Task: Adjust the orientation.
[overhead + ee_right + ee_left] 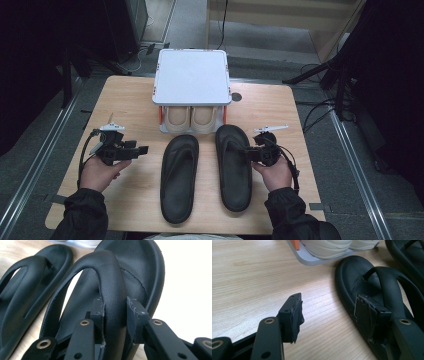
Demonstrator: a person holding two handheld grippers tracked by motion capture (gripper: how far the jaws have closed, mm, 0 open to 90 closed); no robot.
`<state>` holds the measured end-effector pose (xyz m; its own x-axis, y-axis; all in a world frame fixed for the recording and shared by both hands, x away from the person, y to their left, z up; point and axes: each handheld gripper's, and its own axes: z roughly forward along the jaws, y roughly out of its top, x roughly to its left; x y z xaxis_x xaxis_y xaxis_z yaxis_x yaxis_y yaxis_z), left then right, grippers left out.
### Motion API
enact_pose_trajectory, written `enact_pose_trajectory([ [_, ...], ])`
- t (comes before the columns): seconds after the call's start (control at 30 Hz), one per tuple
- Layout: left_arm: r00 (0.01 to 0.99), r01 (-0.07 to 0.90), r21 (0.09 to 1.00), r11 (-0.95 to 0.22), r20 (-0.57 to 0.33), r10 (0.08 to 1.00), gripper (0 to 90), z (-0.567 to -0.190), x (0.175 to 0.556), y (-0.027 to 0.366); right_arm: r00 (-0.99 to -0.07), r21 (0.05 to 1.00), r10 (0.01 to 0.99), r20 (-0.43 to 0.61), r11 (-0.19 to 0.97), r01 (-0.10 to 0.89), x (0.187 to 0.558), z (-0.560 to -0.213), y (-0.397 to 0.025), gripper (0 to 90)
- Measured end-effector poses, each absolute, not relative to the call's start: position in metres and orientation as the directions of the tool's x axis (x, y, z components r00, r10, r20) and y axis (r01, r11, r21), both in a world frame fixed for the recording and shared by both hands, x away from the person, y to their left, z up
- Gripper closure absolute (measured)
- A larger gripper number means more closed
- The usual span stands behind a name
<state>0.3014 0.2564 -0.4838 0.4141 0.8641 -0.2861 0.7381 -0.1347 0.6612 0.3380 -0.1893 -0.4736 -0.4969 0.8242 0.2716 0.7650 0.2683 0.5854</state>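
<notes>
Two black flip-flops lie side by side on the wooden table (131,102), the left flip-flop (179,177) and the right flip-flop (233,167). My right gripper (249,152) is shut on the right flip-flop's strap (110,287), one pad on each side of it; in the right gripper view the gripper (115,315) pinches the strap's outer arm. My left gripper (143,149) is open just left of the left flip-flop. In the left gripper view the gripper (329,315) holds nothing, and its right pad (367,315) stands in front of the left flip-flop (352,277).
A small white rack (191,75) stands at the table's back middle, with a pair of beige shoes (191,118) on its lower grey tray (312,261). The toes of both flip-flops lie close to it. Bare wood extends left of my left hand.
</notes>
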Motion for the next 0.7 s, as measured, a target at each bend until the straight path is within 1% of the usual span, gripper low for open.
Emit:
enact_pose_trajectory([
  [0.33, 0.419, 0.733, 0.665, -0.141, -0.278, 0.865, 40.1, -0.483, 0.300, 0.255, -0.512, 0.569, 0.807, 0.294, 0.283, 0.772, 0.332, -0.482, -0.174, 70.5],
  [0.47, 0.428, 0.720, 0.679, -0.141, -0.275, 0.861, 42.3, -0.481, 0.298, 0.254, -0.502, 0.556, 0.815, 0.290, 0.284, 0.781, 0.329, -0.487, -0.167, 70.4],
  [0.53, 0.440, 0.718, 0.679, -0.153, -0.272, 0.856, 46.1, -0.481, 0.297, 0.251, -0.504, 0.552, 0.812, 0.295, 0.286, 0.783, 0.329, -0.490, -0.164, 70.3],
  [0.63, 0.475, 0.721, 0.672, -0.172, -0.298, 0.828, 61.9, -0.481, 0.297, 0.248, -0.500, 0.545, 0.811, 0.304, 0.283, 0.789, 0.328, -0.493, -0.157, 70.2],
  [0.7, 0.504, 0.707, 0.679, -0.197, -0.288, 0.814, 70.6, -0.482, 0.297, 0.245, -0.506, 0.548, 0.805, 0.310, 0.283, 0.787, 0.327, -0.495, -0.154, 70.0],
])
